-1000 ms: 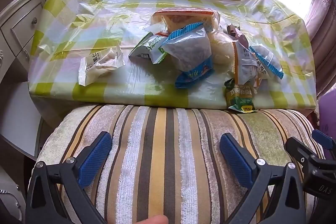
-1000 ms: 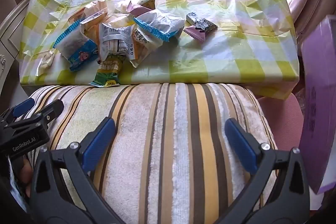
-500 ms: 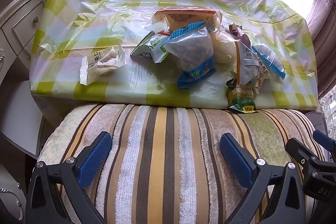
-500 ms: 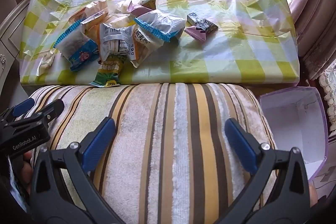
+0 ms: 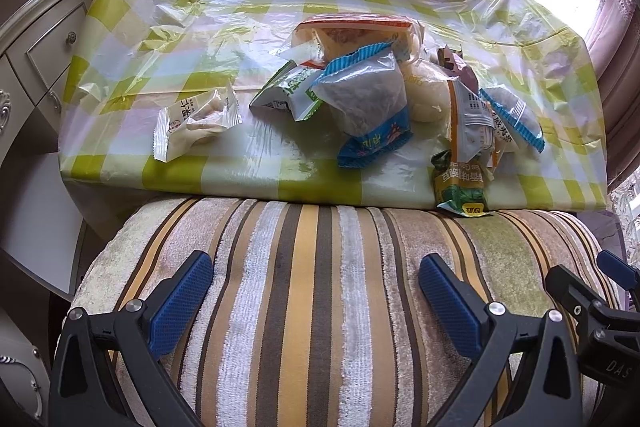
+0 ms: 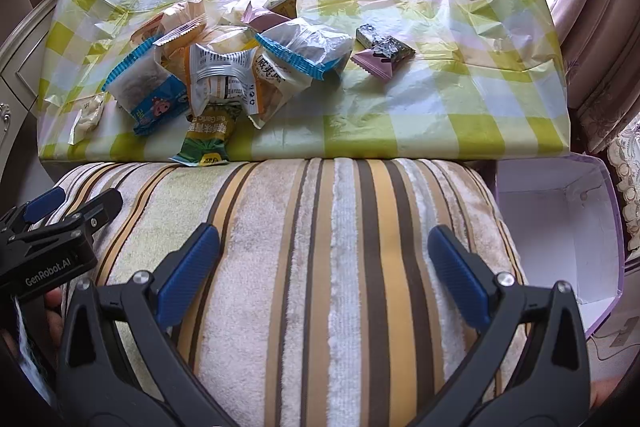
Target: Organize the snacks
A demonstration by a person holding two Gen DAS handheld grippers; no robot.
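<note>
A heap of snack packets (image 5: 372, 99) lies on the green-checked table cover (image 5: 208, 27), with a white packet (image 5: 196, 123) apart to its left and a green packet (image 5: 460, 187) at the near edge. The heap (image 6: 224, 67) also shows in the right wrist view, with a pink packet (image 6: 374, 65) and a dark candy (image 6: 384, 43) to its right. My left gripper (image 5: 316, 287) stands open over a striped cushion (image 5: 312, 287), holding nothing. My right gripper (image 6: 324, 259) is open too, over the same cushion (image 6: 340, 267). An open purple box (image 6: 560, 227) with a white inside sits at the right.
A cream drawer cabinet (image 5: 40, 55) stands left of the table. Curtains (image 6: 600, 7) hang at the right by a bright window. Each gripper's body shows at the other view's edge, the left gripper (image 6: 48, 227) and the right gripper (image 5: 600, 299).
The purple box at the right, upright a second ago, now lies lower with its open white inside facing up. Both grippers have stayed nearly still and open.
</note>
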